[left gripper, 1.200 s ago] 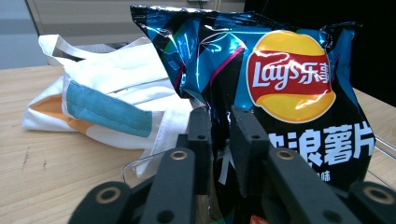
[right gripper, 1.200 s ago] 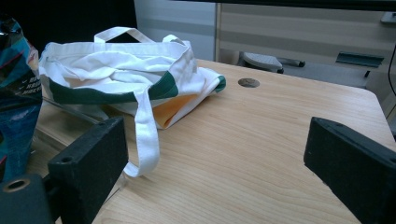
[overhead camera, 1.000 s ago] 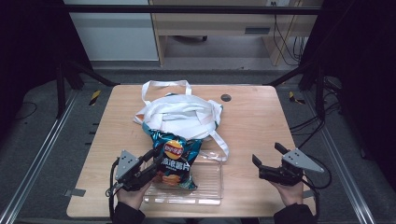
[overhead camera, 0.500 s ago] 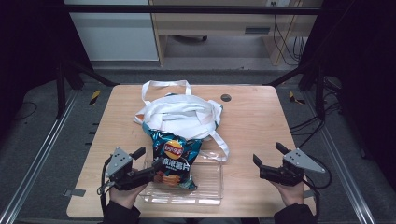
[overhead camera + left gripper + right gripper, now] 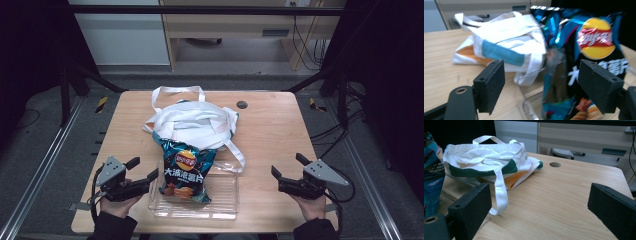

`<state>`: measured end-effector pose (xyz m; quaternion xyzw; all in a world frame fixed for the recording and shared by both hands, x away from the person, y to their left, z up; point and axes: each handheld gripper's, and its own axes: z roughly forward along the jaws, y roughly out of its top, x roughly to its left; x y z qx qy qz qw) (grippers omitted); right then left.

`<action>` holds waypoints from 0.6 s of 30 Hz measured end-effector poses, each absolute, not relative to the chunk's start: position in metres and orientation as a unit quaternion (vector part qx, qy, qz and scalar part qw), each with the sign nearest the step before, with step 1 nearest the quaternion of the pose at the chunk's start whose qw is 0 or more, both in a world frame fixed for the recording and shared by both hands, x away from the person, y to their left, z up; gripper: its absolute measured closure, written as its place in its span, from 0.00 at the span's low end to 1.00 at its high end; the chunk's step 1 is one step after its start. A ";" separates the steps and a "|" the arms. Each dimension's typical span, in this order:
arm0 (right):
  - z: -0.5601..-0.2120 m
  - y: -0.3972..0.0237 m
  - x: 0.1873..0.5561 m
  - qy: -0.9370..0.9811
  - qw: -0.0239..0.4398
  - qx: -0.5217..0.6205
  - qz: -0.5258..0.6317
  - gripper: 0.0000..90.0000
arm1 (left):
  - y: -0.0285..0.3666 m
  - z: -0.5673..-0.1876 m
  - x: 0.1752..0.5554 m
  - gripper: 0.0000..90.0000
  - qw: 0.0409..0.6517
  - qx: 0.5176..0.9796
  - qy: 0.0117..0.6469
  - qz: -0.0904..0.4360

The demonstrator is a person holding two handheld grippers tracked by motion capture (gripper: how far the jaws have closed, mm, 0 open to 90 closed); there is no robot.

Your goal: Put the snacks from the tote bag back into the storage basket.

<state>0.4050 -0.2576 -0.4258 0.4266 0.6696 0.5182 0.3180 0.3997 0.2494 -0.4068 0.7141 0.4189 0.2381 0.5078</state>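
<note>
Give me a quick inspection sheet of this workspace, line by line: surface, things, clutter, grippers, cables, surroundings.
Surface: wooden table, with a round grommet hole near the far edge.
Job's things: chip bag lying partly in a clear plastic tray, its top against a white tote bag.
Clutter: nothing seen.
Grippers: left gripper open, beside the tray; right gripper open over bare wood.
Cables: one trails from each gripper; more hang on the floor at the right.
Surroundings: dark frame, cabinet and desk behind.
</note>
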 end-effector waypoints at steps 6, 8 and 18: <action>-0.427 -0.259 0.406 0.671 0.319 0.430 0.513 0.06 | 0.267 -0.419 0.401 0.21 0.485 0.723 0.424 0.249; -0.429 -0.260 0.407 0.672 0.319 0.433 0.510 0.05 | 0.274 -0.425 0.402 0.21 0.482 0.722 0.429 0.250; -0.433 -0.262 0.409 0.677 0.316 0.441 0.498 0.05 | 0.285 -0.436 0.407 0.22 0.478 0.711 0.441 0.268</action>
